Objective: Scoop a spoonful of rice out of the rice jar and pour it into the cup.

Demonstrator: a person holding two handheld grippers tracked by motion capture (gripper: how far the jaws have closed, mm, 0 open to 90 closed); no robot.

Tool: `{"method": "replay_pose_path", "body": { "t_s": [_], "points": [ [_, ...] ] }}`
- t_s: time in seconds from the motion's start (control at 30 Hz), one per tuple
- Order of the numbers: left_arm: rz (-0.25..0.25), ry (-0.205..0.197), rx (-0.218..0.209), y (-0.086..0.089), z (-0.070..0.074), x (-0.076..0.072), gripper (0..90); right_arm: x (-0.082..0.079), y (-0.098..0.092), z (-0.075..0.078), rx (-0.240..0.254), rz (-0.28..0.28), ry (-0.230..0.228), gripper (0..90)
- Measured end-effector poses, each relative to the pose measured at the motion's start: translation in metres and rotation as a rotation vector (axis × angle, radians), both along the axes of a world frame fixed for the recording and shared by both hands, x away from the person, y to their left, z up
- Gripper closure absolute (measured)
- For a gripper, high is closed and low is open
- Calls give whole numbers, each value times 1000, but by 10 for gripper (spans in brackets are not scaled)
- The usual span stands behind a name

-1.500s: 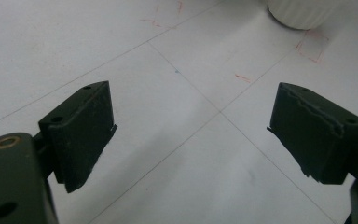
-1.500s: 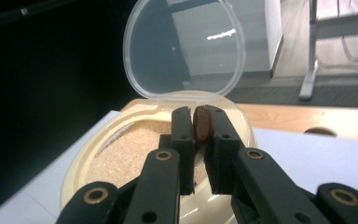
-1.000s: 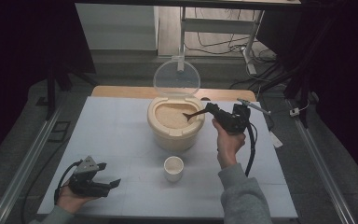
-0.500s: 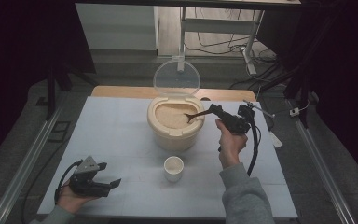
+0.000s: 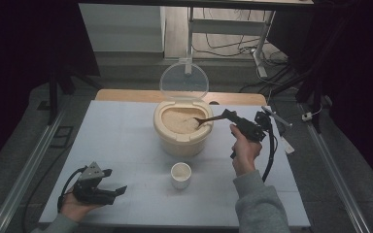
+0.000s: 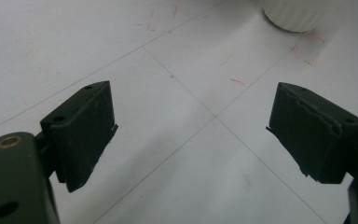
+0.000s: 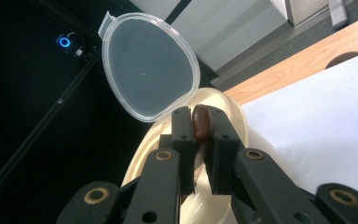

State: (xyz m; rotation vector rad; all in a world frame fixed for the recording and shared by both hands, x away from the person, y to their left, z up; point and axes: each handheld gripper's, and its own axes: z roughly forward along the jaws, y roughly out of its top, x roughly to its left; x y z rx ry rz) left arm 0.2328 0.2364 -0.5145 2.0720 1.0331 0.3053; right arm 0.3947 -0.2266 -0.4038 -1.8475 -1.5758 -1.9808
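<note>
The right gripper [image 5: 229, 116] is clenched on the brown handle of a spoon [image 5: 208, 119], whose bowl dips into the rice [image 5: 179, 120] filling the tub [image 5: 182, 138] just ahead of the jaws. The right gripper view shows what the high view cannot: the rounded handle end [image 7: 200, 122] pinched between the two black pads, with the right gripper [image 7: 199, 135] aimed at the tub's cream rim [image 7: 144, 154] and the clear lid [image 7: 149, 65] standing open above and beyond it. That view hides the spoon's bowl and the rice behind the jaws, and the tub is cut off at its lower edge. From the high view the lid [image 5: 184, 80] stands upright at the tub's far side, and a small white cup [image 5: 181, 175] sits on the table [image 5: 126, 141] nearer the person than the tub, down and to the left of the right gripper, apart from both. The left gripper [image 5: 111, 187] lies in the hand at the table's near left corner, well apart from the tub, released with nothing between its jaws. The left gripper view confirms it: the left gripper [image 6: 191, 135] has its pads spread wide over bare white tabletop [image 6: 121, 56] with faint grid lines and red marks, and the ribbed base of the cup [image 6: 298, 14] is cut off at the top edge ahead of it. Whether the spoon carries rice is hard to make out.
</note>
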Motion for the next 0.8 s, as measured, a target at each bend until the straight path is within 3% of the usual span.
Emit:
{"method": "replay_pose_path", "body": {
  "t_s": [0.4, 0.53, 0.8],
  "points": [
    [4, 1, -2, 1, 0, 0, 140, 2, -2, 0, 77, -12, 29, 833],
    [5, 4, 0, 1, 0, 1, 141, 2, -4, -1, 70, -1, 29, 833],
    [4, 2, 0, 1, 0, 0, 141, -1, -7, 3, 99, -8, 13, 833]
  ]
}}
